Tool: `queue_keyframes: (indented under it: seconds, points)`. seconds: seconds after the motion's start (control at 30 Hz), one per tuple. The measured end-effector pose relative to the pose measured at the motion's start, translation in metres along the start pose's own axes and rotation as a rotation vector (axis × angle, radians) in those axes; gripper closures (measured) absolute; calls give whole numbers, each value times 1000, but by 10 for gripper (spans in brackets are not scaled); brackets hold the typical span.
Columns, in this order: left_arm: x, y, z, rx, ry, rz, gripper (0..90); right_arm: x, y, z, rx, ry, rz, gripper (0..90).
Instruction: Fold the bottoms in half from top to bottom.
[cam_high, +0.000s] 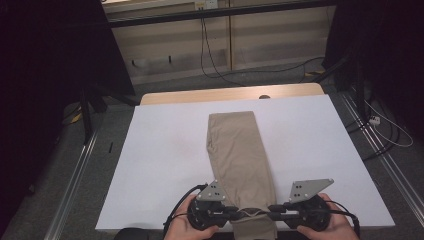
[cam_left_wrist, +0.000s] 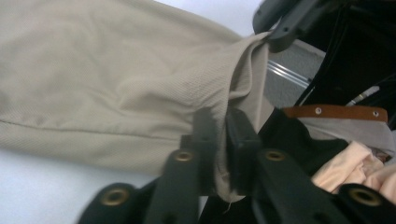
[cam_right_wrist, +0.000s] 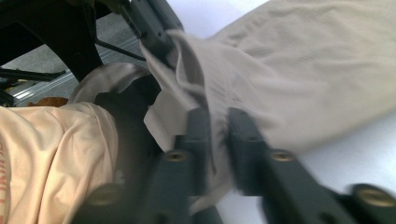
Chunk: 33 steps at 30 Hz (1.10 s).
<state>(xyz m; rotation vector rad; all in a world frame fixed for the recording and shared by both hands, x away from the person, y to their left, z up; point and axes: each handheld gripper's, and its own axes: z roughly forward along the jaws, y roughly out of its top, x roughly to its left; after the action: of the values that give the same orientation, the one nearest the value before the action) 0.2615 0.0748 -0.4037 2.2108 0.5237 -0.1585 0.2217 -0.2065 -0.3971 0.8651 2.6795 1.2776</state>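
Observation:
Khaki trousers (cam_high: 240, 150), folded into a long narrow strip, lie down the middle of the white table (cam_high: 165, 150), their near end hanging over the front edge. Two hands hold both grippers at that near end, pointing at each other. My left gripper (cam_high: 236, 212) (cam_left_wrist: 222, 126) is shut on the cloth's edge, with fabric pinched between its black jaws. My right gripper (cam_high: 272, 208) (cam_right_wrist: 217, 126) is shut on the same end a short way along. The cloth between them is raised into a small fold (cam_left_wrist: 247, 70). Each gripper view shows the other gripper's tip (cam_left_wrist: 280, 32) (cam_right_wrist: 154, 28) on the fabric.
A wooden strip (cam_high: 230, 94) borders the table's far edge. Cables (cam_high: 215, 65) trail on the grey floor behind, and metal rails (cam_high: 75, 175) run along both sides. Dark stands (cam_high: 90, 105) flank the table. The person's peach top (cam_right_wrist: 46, 154) is close behind the grippers.

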Motion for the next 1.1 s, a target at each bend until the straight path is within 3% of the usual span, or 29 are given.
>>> queue_keyframes:
  seconds: [0.07, 0.1, 0.2, 0.3, 0.37, 0.5, 0.53, 0.67, 0.7, 0.87, 0.93, 0.97, 1.07, 1.1]
  points:
    - [4, 3, -2, -23, -12, -16, 591, -3, 1, 1, -19, 25, 34, 585]
    - [6, 6, -5, -46, -9, -13, 568, -4, 2, 1, -23, 35, 37, 562]
    - [19, 15, -10, -74, 52, -15, 456, -11, 9, 1, -41, 4, 43, 473]
    - [45, 25, -7, -84, 162, -15, 329, -27, 17, 5, -62, -22, 56, 427]
    - [70, 30, -5, -87, 204, -74, 271, -42, 23, 10, -64, -56, 63, 395]
    - [117, 41, 0, -95, 295, -122, 177, -82, 37, 23, -69, -93, 98, 353]
    - [127, 44, 1, -93, 302, -140, 172, -94, 41, 27, -62, -108, 111, 352]
    - [165, 57, 8, -40, 344, -142, 170, -136, 59, 45, -68, -158, 149, 342]
    - [175, 58, 9, -65, 361, -180, 167, -145, 63, 50, -68, -155, 158, 346]
    - [208, 67, 11, -99, 401, -219, 164, -177, 85, 73, -74, -189, 162, 363]
    - [217, 71, 11, -114, 426, -220, 157, -190, 93, 81, -71, -194, 178, 334]
    - [222, 74, 12, -113, 447, -210, 157, -197, 97, 85, -80, -219, 177, 329]
    - [236, 82, 12, -179, 482, -184, 163, -220, 106, 95, -80, -246, 192, 344]
    - [240, 84, 13, -210, 495, -197, 170, -228, 109, 98, -77, -261, 201, 347]
